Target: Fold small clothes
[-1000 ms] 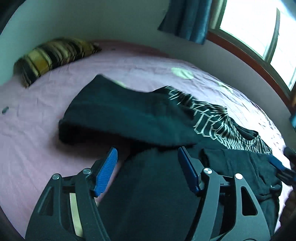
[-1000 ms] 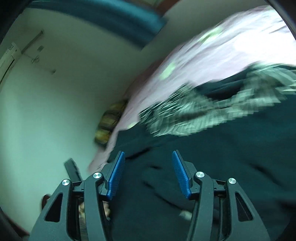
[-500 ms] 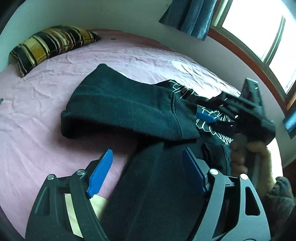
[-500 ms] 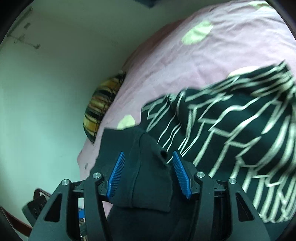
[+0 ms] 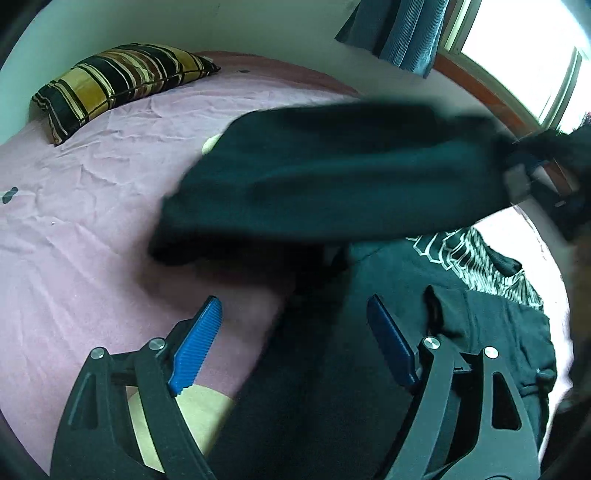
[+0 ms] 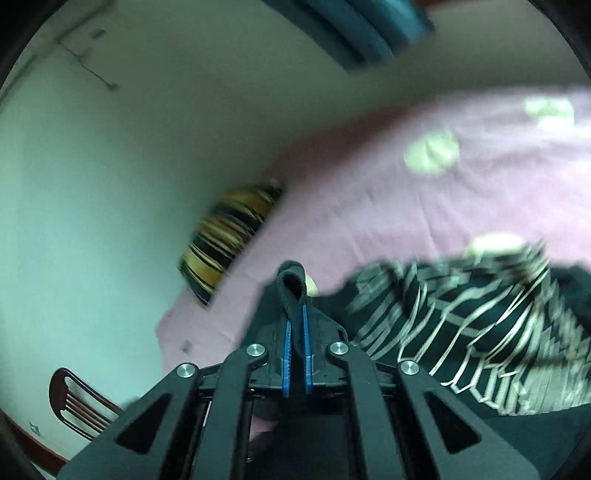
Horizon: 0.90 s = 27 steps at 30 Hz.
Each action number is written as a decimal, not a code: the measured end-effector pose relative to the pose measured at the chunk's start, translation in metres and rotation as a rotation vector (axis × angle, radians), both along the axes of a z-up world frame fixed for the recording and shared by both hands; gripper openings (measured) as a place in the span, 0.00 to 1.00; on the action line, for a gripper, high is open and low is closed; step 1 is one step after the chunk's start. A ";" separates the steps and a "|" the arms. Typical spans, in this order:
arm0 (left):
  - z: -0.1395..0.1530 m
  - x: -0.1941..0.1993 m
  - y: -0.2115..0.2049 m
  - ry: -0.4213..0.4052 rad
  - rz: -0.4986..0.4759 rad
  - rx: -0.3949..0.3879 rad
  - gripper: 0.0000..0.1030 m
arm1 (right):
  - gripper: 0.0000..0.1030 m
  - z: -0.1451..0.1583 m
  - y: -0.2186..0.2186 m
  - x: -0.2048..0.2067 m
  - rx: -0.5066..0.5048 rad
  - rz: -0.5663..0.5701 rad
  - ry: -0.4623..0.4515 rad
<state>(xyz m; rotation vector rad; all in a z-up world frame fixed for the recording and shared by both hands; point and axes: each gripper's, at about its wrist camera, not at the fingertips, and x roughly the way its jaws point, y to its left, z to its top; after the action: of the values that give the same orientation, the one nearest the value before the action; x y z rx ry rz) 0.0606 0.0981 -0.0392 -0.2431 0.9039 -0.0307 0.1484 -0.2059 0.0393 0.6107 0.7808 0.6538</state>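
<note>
Your right gripper [image 6: 295, 325] has its blue fingers [image 6: 287, 354] pressed together on a fold of the dark sweatshirt [image 5: 332, 177]. A little loop of the dark cloth sticks up past the fingertips. In the left view the part you hold hangs above the pink bed sheet [image 5: 92, 221], stretched from the right edge toward the middle, and it looks blurry. It hides part of the bed behind it. The rest of the dark cloth lies on the bed below.

Your left gripper [image 5: 295, 328] is spread wide, and its jaws are opening a bit more. Nothing is pinched between them. One blue finger [image 5: 195, 350] is over the bare sheet, and the other is over the dark cloth on the bed.

Another piece of clothing, black with pale web lines [image 5: 476, 258], lies on the bed to the right, partly under the dark cloth. In the right view it fills the lower right.

A striped pillow [image 5: 118, 81] in yellow and black lies at the far end of the bed, against the wall. A blue curtain [image 5: 399, 29] hangs next to a bright window [image 5: 535, 66]. A small dark thing [image 5: 9, 194] sits on the sheet at the left edge; you cannot tell what it is. A dark wooden chair [image 6: 77, 402] stands low on the left in the right view.
</note>
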 end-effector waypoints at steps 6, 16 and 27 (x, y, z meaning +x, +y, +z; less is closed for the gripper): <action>-0.009 0.003 -0.005 0.031 0.003 0.032 0.79 | 0.05 0.065 -0.085 -0.063 0.027 -0.106 -0.148; -0.023 0.009 -0.026 0.075 -0.022 0.101 0.79 | 0.05 -0.013 -0.235 -0.164 -0.025 -0.367 0.000; -0.029 0.010 -0.030 0.090 -0.008 0.117 0.80 | 0.04 -0.126 -0.288 -0.203 0.012 -0.485 0.238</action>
<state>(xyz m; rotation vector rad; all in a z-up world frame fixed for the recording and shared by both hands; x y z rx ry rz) 0.0708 0.0684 -0.0683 -0.1327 0.9925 0.0259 -0.0548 -0.4936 -0.0867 0.8628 0.8094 0.1415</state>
